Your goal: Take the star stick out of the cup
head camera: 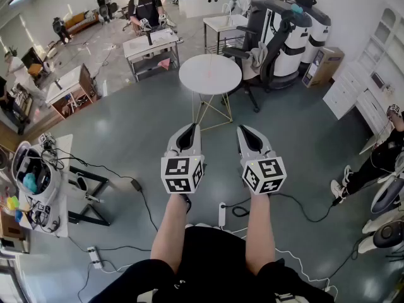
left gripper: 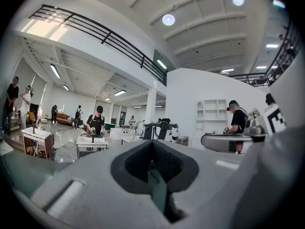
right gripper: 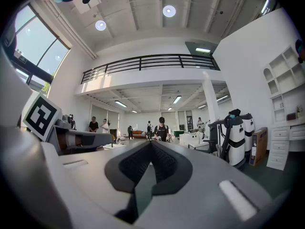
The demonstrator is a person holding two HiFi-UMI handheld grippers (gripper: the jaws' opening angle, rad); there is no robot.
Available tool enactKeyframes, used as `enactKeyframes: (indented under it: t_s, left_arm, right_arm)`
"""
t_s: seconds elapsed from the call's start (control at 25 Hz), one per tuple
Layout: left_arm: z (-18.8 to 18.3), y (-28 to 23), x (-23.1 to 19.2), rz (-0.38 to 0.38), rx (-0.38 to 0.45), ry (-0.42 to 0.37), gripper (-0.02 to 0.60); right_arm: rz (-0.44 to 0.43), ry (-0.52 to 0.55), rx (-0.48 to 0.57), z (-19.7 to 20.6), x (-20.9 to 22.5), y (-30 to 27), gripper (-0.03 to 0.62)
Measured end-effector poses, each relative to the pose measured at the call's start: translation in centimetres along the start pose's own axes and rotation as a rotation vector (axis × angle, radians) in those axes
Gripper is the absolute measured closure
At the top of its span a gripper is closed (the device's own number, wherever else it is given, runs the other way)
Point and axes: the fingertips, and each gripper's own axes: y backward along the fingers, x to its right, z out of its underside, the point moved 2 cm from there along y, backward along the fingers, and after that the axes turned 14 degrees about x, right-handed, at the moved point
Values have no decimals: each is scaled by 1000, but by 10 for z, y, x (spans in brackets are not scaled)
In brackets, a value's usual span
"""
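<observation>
Right now you hold both tongs level over the grey floor (head camera: 126,137), side by side and apart, tips toward 12 o'clock. The left tongs (head camera: 192,127) are pressed together: in the left gripper view the pads (left gripper: 157,178) meet at the tip, and only the dark hollow behind them stays clear, with nothing in it. The right tongs (head camera: 243,129) are pressed together the same way, and the right gripper view shows nothing pinched between them.

No view lets you tell where the star stick or the cup is. The round tabletop (head camera: 192,74) stands at 12 o'clock, well apart from both tips. A faint pink speck (head camera: 210,76) near its middle is too small to make out.

A black office chair (head camera: 268,49) stands at 1 o'clock, just beside that tabletop. At 11 o'clock, farther off, a person (head camera: 146,5) works at another tabletop (head camera: 151,43). White cabinets (head camera: 353,96) line the wall at 2 o'clock. A cluttered stand (head camera: 61,223) sits at 8 o'clock, with black cables (head camera: 120,172) trailing from it across the floor. At 6 o'clock a white power strip (head camera: 222,214) lies on the floor between your forearms (head camera: 172,232).
</observation>
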Motion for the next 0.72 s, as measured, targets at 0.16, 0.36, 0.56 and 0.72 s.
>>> enactKeyframes:
  t_s: [0.16,0.36,0.56,0.72]
  left_arm:
    - [2,0,7,-3,-4,1,578]
    - [11,7,16,-15,-16,8,578]
    - [9,15,15,-38,-14,11,578]
    - [0,19,16,-43,5,2,580]
  right_arm:
    - [3,-1,-15,2,7,7,591]
    - [10,-9,-11,7,14,14,589]
    - [-13,-14,-16,8,9,18,589]
    - [-22,-17,2,1,8,19,589]
